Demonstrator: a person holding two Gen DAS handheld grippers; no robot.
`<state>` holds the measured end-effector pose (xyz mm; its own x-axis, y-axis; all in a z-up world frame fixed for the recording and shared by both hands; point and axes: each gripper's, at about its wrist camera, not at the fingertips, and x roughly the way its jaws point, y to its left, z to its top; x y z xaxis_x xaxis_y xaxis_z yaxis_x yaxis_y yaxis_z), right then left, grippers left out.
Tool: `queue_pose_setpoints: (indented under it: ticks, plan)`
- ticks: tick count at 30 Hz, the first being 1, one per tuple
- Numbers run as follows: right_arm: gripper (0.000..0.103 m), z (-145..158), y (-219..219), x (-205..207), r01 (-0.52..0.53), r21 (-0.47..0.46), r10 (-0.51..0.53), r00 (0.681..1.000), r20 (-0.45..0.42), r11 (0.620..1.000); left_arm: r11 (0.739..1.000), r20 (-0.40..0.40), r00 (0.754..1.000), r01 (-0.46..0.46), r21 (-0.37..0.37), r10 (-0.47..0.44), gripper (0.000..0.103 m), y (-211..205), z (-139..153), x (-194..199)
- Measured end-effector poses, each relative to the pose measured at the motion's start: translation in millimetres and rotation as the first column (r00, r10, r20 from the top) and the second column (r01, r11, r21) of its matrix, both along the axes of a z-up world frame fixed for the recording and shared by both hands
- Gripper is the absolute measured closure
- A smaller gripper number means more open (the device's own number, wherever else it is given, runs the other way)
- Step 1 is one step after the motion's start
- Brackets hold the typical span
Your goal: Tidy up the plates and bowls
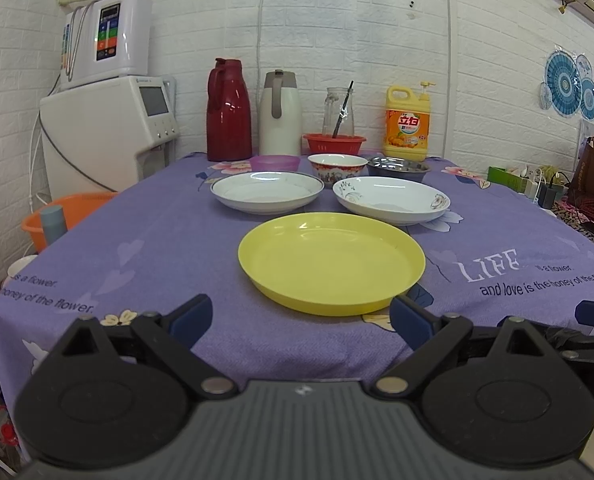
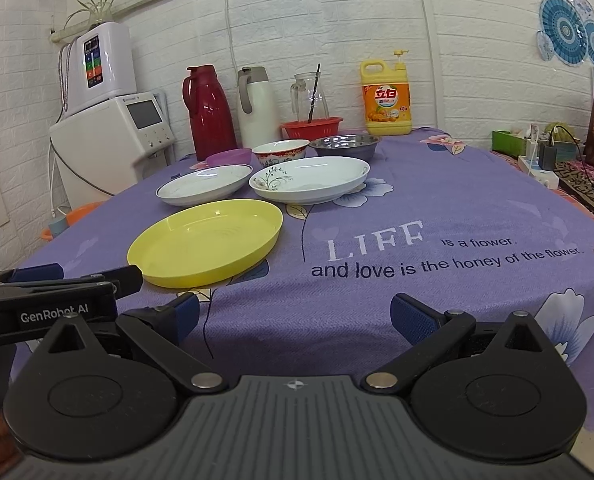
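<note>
Left wrist: yellow plate (image 1: 331,262) nearest, thermoses (image 1: 229,110), detergent bottle (image 1: 407,124) behind.

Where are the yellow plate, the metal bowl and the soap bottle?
yellow plate (image 1: 331,258), left wrist view, flat centre.
metal bowl (image 2: 345,145), right wrist view, inner base.
soap bottle (image 2: 385,106), right wrist view, front label.
</note>
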<state>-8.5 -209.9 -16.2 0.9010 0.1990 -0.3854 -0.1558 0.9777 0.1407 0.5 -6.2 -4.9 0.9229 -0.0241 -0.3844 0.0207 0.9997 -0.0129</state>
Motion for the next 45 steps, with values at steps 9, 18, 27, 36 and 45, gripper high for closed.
queue_pose_setpoints:
  ticks: [9,18,27,36,45]
  plan:
    - [0.0,0.2,0.2,0.0,0.0,0.0,0.0,1.0,0.001,1.0,1.0,0.001,1.0,0.001,0.0,-0.001,0.009,0.3,-0.1,-0.4]
    - [0.0,1.8,-2.1,0.1,-0.007,0.01,0.007,1.0,0.004,1.0,1.0,0.0,1.0,0.008,0.013,-0.008,0.009,-0.5,3.4,3.0]
    - [0.0,12.8,-3.6,11.7,-0.06,0.022,0.059,0.998,0.031,0.998,0.999,0.008,1.0,0.014,0.047,-0.015,0.009,1.9,11.8,22.6]
    - [0.0,27.1,5.3,44.8,-0.136,-0.009,0.136,0.99,0.035,0.991,0.999,-0.008,1.0,0.006,0.047,-0.006,0.009,4.9,20.8,49.4]
    - [0.0,27.0,11.1,100.4,-0.148,-0.028,0.146,0.988,-0.046,0.989,0.998,-0.096,0.993,-0.066,0.003,0.067,0.009,30.6,18.7,97.4]
